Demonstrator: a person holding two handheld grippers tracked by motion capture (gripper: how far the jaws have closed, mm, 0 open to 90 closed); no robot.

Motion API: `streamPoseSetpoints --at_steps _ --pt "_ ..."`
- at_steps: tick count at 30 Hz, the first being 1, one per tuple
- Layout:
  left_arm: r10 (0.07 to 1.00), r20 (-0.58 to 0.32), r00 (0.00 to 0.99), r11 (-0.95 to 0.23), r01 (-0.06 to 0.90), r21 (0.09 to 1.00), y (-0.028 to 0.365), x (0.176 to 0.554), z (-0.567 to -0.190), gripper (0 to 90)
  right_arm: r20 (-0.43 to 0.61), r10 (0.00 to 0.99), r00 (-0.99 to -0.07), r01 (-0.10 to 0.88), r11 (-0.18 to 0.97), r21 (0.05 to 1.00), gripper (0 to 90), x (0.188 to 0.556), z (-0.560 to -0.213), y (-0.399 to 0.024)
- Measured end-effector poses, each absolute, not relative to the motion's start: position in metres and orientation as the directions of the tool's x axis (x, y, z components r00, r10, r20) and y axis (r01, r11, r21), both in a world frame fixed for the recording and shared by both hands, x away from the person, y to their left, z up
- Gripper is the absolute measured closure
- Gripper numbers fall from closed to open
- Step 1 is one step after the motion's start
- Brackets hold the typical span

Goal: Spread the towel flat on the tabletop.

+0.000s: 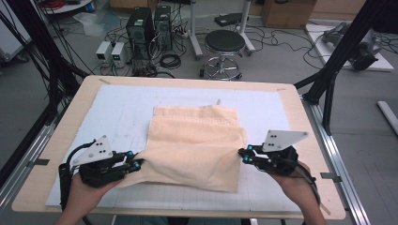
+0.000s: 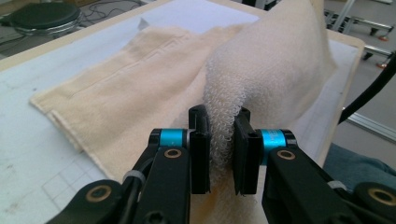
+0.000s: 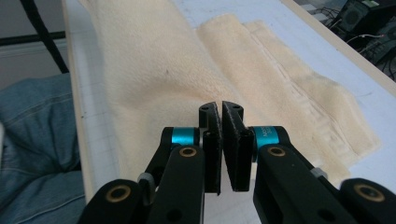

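A cream towel lies partly folded on the white mat, its near half raised off the surface between both hands. My left gripper is shut on the towel's near left corner; in the left gripper view a bunched fold of towel is pinched between the pads of that gripper. My right gripper holds the towel's right edge. In the right gripper view its jaws stand almost together on a thin layer, with the towel stretching away ahead.
The mat lies on a wooden table whose near edge is right by the hands. Beyond the far edge stand a black stool and computer towers. Black frame posts rise at the right. A person's jeans show below the table edge.
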State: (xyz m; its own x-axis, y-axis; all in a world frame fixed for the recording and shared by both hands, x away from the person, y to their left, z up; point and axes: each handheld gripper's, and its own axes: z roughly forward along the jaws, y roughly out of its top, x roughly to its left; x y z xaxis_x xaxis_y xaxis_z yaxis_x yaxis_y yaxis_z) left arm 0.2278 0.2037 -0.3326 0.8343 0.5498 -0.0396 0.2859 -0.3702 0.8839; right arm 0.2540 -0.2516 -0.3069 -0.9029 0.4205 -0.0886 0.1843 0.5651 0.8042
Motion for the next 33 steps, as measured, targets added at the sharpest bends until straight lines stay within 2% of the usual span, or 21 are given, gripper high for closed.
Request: streamPoseSetpoints --at_steps 3,11,16,19,21,23,24,29,33 --pt "0.531 -0.09 0.843 -0.361 0.321 0.876 0.203 0.237 -0.347 66.1 -0.017 0.426 -0.904 0.26 0.582 0.77 76.6 0.265 -0.319 -0.257" --pt "0.567 -0.102 0.818 -0.378 0.368 0.849 0.21 0.265 -0.388 58.0 0.041 0.414 -0.909 0.304 0.594 0.745 62.4 0.29 -0.375 -0.237" --pt "0.512 -0.109 0.852 -0.497 0.397 0.772 0.195 0.274 -0.416 55.9 0.084 0.333 -0.939 0.293 0.649 0.702 56.5 0.294 -0.406 -0.211" --pt "0.494 -0.101 0.864 -0.549 0.4 0.733 0.186 0.275 -0.431 61.9 0.075 0.324 -0.943 0.293 0.703 0.649 59.9 0.293 -0.424 -0.198" --pt "0.489 -0.093 0.867 -0.544 0.387 0.744 0.184 0.273 -0.435 71.2 0.066 0.318 -0.946 0.283 0.708 0.647 70.0 0.291 -0.432 -0.195" --pt "0.49 -0.109 0.865 -0.537 0.398 0.744 0.186 0.272 -0.434 79.2 0.07 0.319 -0.945 0.284 0.697 0.658 83.8 0.288 -0.433 -0.196" --pt "0.491 -0.107 0.865 -0.537 0.397 0.744 0.187 0.27 -0.433 81.4 0.074 0.316 -0.946 0.284 0.696 0.659 85.8 0.287 -0.433 -0.196" --pt "0.483 -0.102 0.87 -0.502 0.37 0.782 0.192 0.246 -0.415 84.0 0.081 0.263 -0.961 0.248 0.704 0.665 87.2 0.269 -0.424 -0.197" --pt "0.441 -0.091 0.893 -0.473 0.318 0.822 0.197 0.207 -0.389 84.1 0.055 0.234 -0.971 0.199 0.652 0.732 87.2 0.233 -0.395 -0.206"
